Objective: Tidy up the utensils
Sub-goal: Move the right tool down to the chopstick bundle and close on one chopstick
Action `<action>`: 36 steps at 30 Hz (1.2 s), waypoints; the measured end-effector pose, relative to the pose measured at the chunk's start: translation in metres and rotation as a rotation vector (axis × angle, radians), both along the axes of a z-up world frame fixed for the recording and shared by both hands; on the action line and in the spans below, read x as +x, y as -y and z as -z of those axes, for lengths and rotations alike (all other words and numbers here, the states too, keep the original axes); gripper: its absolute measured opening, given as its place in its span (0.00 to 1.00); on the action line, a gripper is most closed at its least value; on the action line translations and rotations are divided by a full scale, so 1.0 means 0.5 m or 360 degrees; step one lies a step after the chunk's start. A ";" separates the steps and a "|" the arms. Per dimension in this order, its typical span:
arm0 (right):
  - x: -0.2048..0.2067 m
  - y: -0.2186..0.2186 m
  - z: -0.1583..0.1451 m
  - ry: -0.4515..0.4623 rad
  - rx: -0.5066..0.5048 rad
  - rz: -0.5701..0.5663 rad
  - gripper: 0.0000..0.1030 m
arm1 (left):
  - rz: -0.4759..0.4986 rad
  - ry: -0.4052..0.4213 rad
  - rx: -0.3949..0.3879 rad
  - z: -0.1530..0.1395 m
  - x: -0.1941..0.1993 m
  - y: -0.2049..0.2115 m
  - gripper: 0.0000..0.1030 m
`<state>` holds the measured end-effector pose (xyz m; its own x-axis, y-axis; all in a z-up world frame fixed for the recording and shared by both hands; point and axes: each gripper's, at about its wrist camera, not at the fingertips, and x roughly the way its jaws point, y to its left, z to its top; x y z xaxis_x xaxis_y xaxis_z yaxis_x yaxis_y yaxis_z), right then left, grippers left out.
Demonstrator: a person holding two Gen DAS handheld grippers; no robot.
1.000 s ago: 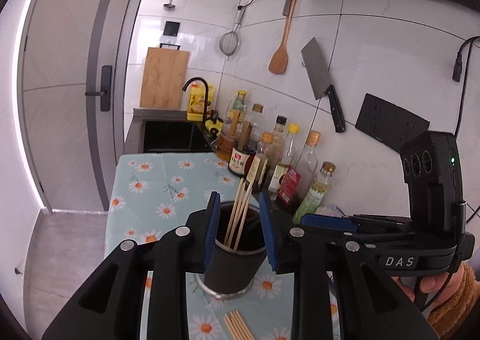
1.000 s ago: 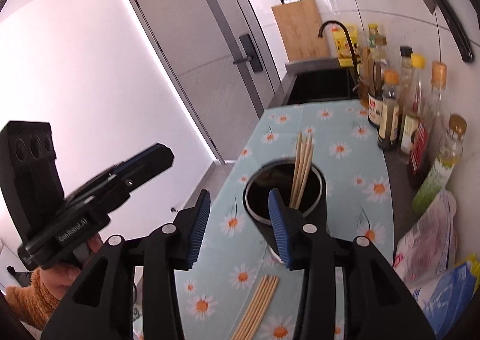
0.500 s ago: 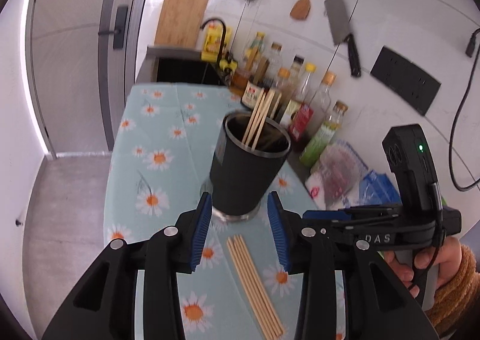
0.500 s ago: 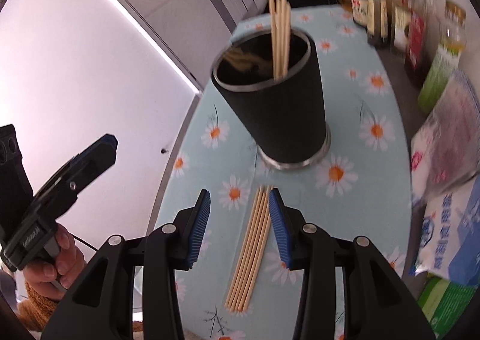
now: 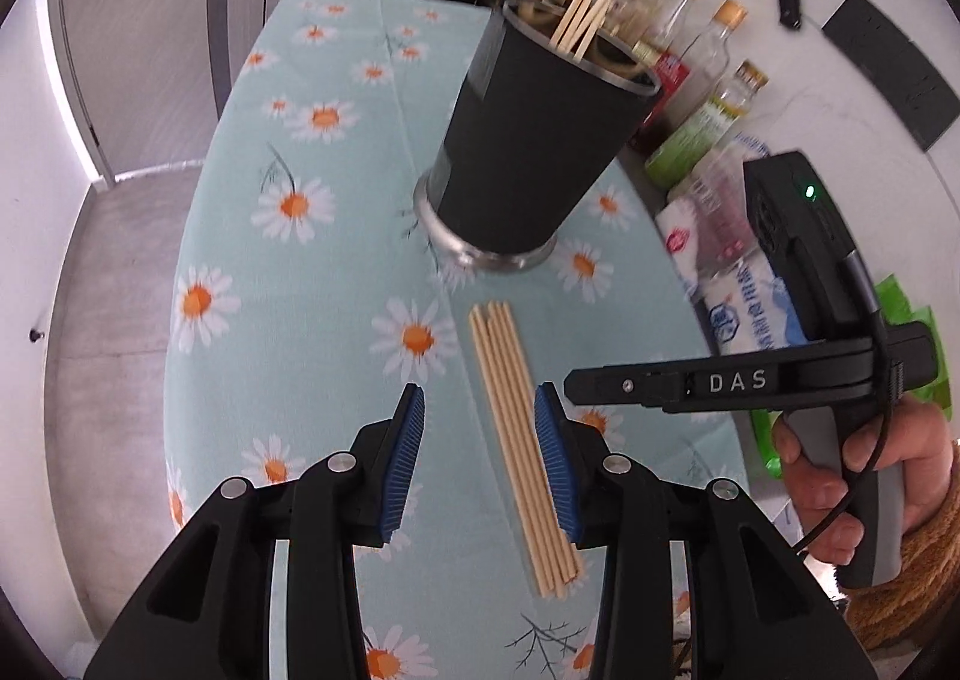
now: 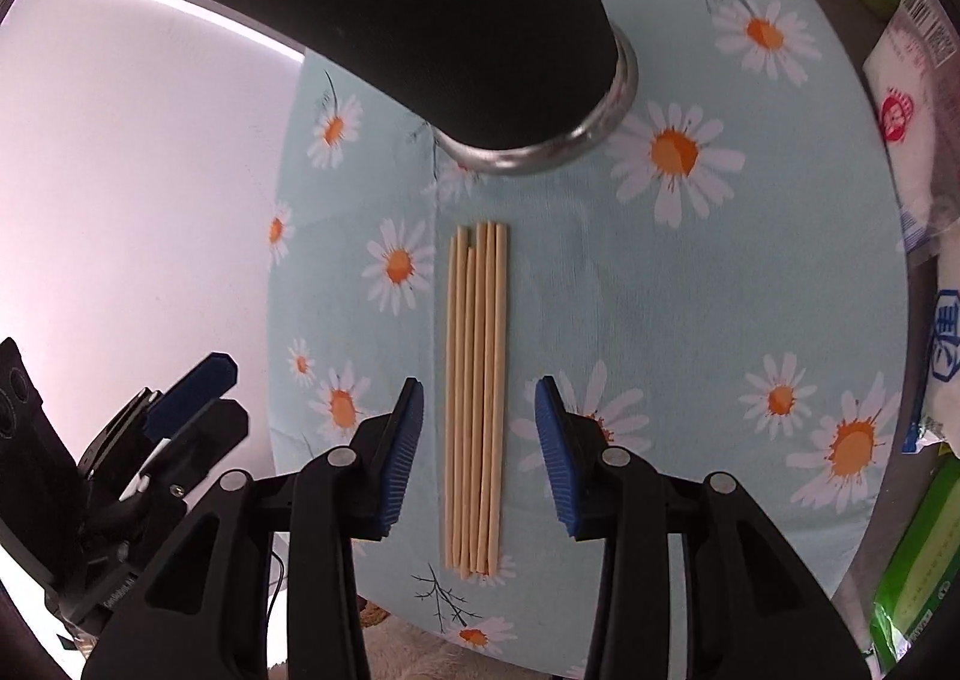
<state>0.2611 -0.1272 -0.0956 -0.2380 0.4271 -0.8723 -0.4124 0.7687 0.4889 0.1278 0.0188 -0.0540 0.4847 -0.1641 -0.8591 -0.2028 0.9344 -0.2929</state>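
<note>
Some pale wooden chopsticks (image 5: 585,11) already in black cylindrical holder (image 5: 534,140); loose bundle (image 6: 475,398) on bench, 6 o'clock of holder. Right tool (image 6: 479,461) closing, ungripped; left tool (image 5: 479,467) open, empty.

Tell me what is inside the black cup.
Several wooden sticks stand in the black cup, leaning against its far rim. The cup's wall hides their lower ends and the bottom.

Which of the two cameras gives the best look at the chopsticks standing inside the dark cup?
The left wrist view: it shows the pale wooden chopsticks poking from the tall dark cup, rim and all. The right wrist view catches only the cup's lower wall and metal base.
</note>
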 end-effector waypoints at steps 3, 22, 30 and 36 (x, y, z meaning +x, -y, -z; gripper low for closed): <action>0.002 -0.014 0.018 -0.0002 -0.0057 -0.0031 0.27 | -0.0005 -0.0089 -0.0016 0.029 0.002 0.002 0.36; 0.017 -0.083 0.060 0.0135 -0.0239 -0.0117 0.08 | -0.0050 -0.0225 -0.0103 0.086 0.000 -0.002 0.36; -0.004 -0.145 0.080 0.0232 -0.0354 -0.0152 0.06 | -0.0088 -0.0204 -0.0127 0.080 -0.008 -0.019 0.36; -0.022 -0.178 0.081 0.0273 -0.0466 -0.0141 0.06 | -0.0097 -0.0195 -0.0141 0.080 -0.010 -0.024 0.36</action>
